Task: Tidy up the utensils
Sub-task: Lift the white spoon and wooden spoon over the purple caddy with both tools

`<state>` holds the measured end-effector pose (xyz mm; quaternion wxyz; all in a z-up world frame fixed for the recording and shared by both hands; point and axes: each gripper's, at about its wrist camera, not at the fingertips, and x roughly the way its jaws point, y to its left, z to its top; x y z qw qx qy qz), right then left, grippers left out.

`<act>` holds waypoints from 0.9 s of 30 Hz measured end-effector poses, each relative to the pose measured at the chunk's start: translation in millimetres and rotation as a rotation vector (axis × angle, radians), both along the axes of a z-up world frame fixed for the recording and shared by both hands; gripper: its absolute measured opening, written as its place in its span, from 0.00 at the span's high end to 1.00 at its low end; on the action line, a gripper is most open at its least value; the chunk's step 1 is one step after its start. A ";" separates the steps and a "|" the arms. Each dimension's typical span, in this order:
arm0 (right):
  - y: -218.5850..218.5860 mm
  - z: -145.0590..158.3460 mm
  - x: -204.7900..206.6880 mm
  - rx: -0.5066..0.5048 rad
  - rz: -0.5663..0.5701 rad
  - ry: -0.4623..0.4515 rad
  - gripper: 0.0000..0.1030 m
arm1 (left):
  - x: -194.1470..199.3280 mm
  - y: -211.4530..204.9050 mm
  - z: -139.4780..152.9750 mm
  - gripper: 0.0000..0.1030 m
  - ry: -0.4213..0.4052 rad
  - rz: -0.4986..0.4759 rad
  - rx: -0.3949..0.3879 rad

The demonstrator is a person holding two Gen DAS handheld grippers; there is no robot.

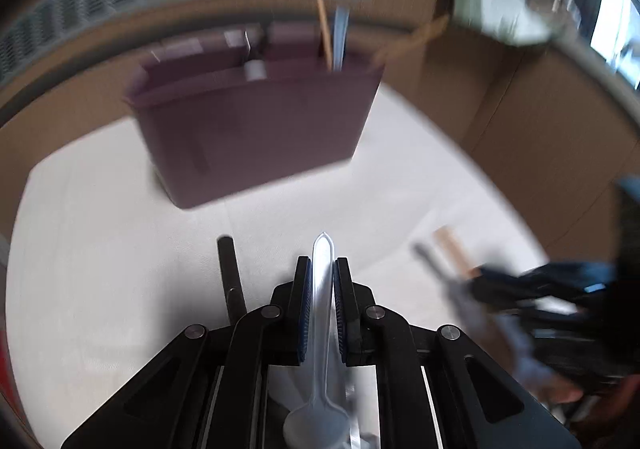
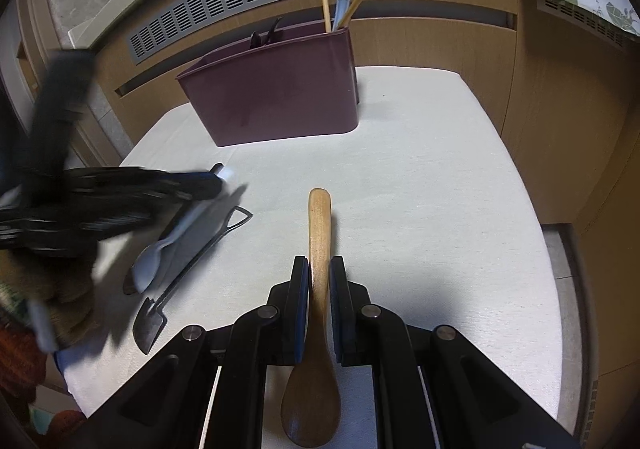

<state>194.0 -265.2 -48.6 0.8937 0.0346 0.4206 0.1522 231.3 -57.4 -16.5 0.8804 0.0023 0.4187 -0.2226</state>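
- At far left of the right-wrist frame: left gripper (image 2: pixel 218 179), motion-blurred, clenched on a pale blue spoon (image 2: pixel 160 253) by its handle, bowl hanging low over the white cloth (image 2: pixel 420 209).
- Just beside it, lower left: black spade-shaped utensil (image 2: pixel 192 261) flat on the cloth, loop-ended handle toward frame centre; dark tip of another utensil half hidden under the spoon, kind unclear.
- At upper centre: maroon caddy (image 2: pixel 276 101), upright on the cloth, compartments open at the top; dark handles (image 2: pixel 266 35) in the left compartment, two chopsticks (image 2: pixel 326 1) and a pale blue handle (image 2: pixel 341 9) in the right.
- At lower centre: right gripper (image 2: pixel 319 281) clamped on a wooden spoon (image 2: pixel 318 249), handle forward toward the caddy, bowl back near the lens.
- In the left-wrist frame, lower centre: same pale blue spoon (image 1: pixel 323 289) pinched between the blue pads (image 1: pixel 305 305), handle tip forward, caddy (image 1: pixel 256 129) ahead and blurred.
- At lower right of that frame: right gripper (image 1: pixel 476 281) smeared by blur, wooden handle (image 1: pixel 452 249) protruding.
- Likely hazards: thin handle pivoting in a narrow pinch and swinging the bowl down against the caddy rim; chopsticks knocked askew on entry into the right compartment; light caddy tipped or pushed along the cloth by a misaligned insertion; grippers colliding if both reach in at once.
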 end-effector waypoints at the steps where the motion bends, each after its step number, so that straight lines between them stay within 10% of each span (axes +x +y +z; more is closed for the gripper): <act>1: 0.1 -1.0 0.9 0.001 -0.001 0.005 0.91 | -13.4 7.4 13.9 0.89 -0.043 0.022 -0.045; 7: 3.5 0.9 1.8 0.012 0.005 0.003 0.91 | -55.3 27.8 50.2 0.89 -0.197 0.088 -0.140; 22: 6.8 48.3 0.6 -0.003 -0.019 -0.147 0.91 | -57.9 49.3 76.9 0.89 -0.257 0.159 -0.185; 27: 7.2 144.7 -0.9 0.010 -0.020 -0.417 0.91 | -59.6 57.6 142.0 0.89 -0.416 0.170 -0.195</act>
